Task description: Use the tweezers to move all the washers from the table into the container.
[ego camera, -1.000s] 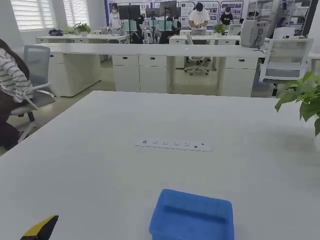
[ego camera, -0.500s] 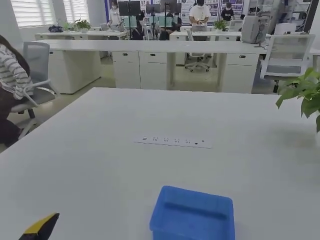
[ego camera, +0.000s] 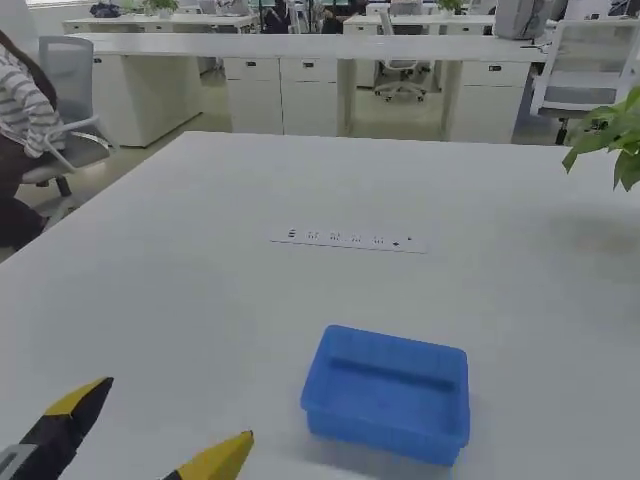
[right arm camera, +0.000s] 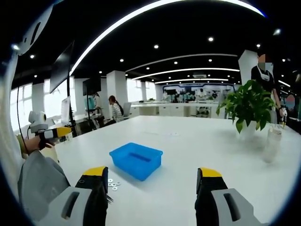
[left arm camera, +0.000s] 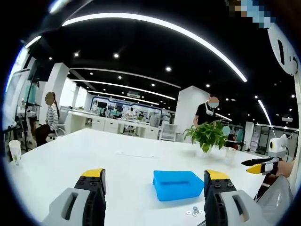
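looking down in the head view, the blue container [ego camera: 388, 390] sits on the white table [ego camera: 200, 250], the left gripper [ego camera: 150, 432] low beside it, its 2 jaws apart and empty. in the left gripper view the jaws stand wide; a few washers [left arm camera: 195, 212] lie just beside the container, so carries should be short. in the right gripper view the right gripper [right arm camera: 151, 172] is likewise spread on nothing, probably ready to take up tweezers first.

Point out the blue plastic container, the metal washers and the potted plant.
Blue plastic container [ego camera: 385, 428]: head view, front wall.
Small metal washers [right arm camera: 114, 184]: right gripper view, cluster middle.
Green potted plant [right arm camera: 247, 106]: right gripper view, leaves.
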A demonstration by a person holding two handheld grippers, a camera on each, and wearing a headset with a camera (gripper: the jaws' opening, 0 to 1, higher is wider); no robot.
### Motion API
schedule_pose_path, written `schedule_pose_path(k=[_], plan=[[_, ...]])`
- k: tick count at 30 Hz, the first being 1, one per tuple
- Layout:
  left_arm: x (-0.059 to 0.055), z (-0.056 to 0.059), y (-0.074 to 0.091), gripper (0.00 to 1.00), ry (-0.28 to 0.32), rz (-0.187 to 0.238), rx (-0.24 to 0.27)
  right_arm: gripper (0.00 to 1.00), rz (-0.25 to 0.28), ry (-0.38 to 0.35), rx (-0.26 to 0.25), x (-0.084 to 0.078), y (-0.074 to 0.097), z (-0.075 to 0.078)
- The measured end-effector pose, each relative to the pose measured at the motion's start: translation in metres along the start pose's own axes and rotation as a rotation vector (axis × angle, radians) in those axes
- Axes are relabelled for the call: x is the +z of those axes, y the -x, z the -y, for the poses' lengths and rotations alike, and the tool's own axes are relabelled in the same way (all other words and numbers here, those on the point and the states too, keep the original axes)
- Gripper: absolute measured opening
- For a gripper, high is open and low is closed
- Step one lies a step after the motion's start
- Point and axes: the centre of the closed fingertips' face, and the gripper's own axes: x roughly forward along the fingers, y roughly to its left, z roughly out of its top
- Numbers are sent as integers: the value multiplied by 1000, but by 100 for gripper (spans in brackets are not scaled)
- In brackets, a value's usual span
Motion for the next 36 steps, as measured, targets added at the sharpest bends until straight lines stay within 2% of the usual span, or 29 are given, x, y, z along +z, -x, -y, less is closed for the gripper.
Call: schedule_pose_path(k=[3, 8, 15, 20, 21, 22, 23, 24, 26, 28, 29, 33, 36], plan=[[-3, -2, -1, 88, -3, -15, -3, 75, -20, 18, 13, -4, -2, -3], [-8, 1, -3, 87, 7, -43, -18, 75, -76, 37, 33, -14, -6, -7], [-15, 6, -5, 85, 6, -92, -37, 75, -126, 42, 44, -23, -9, -9], [-21, 7, -6, 85, 41, -129, -50, 78, -154, 26, 51, -28, -11, -10], [-22, 7, -6, 85, 49, -140, -51, 79, -175, 30, 55, -30, -11, -11], [-27, 10, -4, 85, 59, -184, -68, 78, -199, 46, 57, -33, -10, -12], [-31, 11, -3, 85, 46, -218, -77, 74, -247, 65, 63, -39, -8, -11], [-39, 10, -1, 83, 49, -280, -77, 70, -339, 68, 65, -49, -4, -10], [-47, 12, 2, 77, 32, -352, -112, 65, -390, 125, 66, -51, -5, -5], [-54, 11, 3, 73, -24, -408, -154, 64, -385, 123, 78, -45, -12, -6], [-57, 13, 4, 70, -36, -437, -184, 61, -374, 127, 91, -41, -15, -6], [-67, 20, 2, 63, -40, -494, -246, 50, -347, 114, 185, -31, -34, -24], [-76, 24, -1, 61, -44, -527, -279, 44, -352, 122, 261, -33, -43, -39]])
